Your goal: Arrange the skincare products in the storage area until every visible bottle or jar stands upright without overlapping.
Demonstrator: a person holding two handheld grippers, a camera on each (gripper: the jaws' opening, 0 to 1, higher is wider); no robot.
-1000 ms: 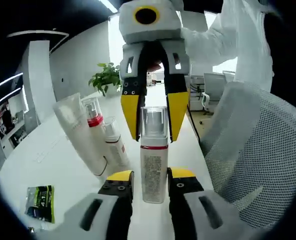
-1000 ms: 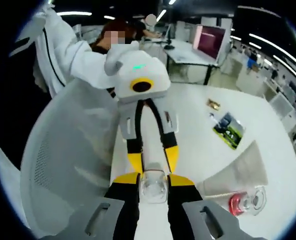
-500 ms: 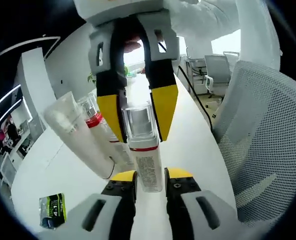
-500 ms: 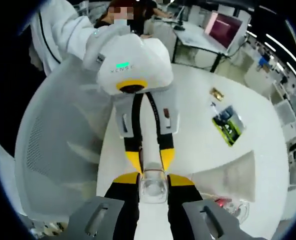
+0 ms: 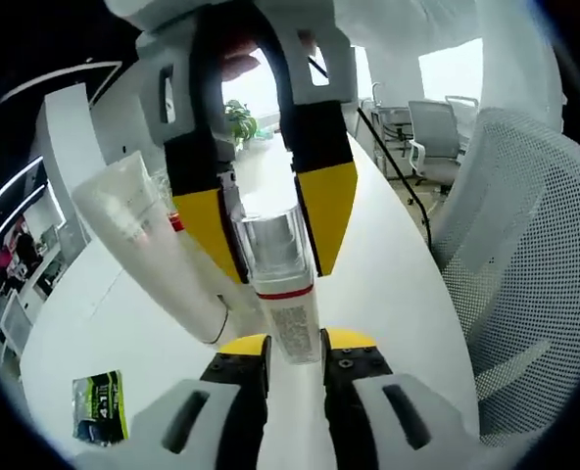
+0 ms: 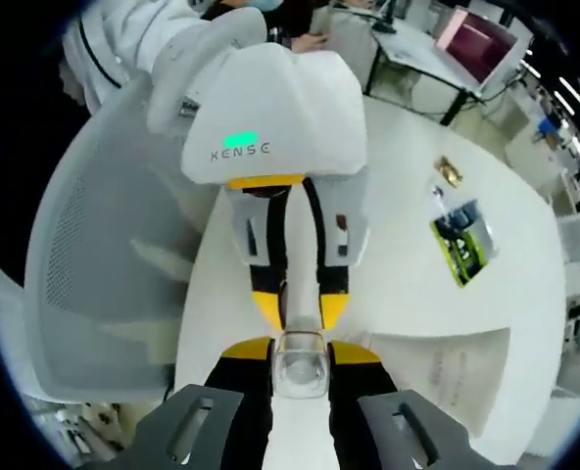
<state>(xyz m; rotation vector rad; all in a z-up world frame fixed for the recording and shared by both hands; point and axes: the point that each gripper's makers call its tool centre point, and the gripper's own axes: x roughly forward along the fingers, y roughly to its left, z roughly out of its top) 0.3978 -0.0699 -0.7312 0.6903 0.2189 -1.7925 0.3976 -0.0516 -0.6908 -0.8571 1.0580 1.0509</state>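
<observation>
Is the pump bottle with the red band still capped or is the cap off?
Capped: a clear cap covers the pump bottle above the red band, gripped between the right claw tips.

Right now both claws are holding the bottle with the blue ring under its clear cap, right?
Not quite: the ring is red, not blue, as the left gripper view shows. Both claws do hold the bottle: the right claw at its clear cap, the left claw lower on its body.

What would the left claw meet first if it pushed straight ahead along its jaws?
The pump bottle, already between the left claw jaws. Just behind it is the right claw, closed on the bottle's clear cap; depth there is hard to judge.
</observation>
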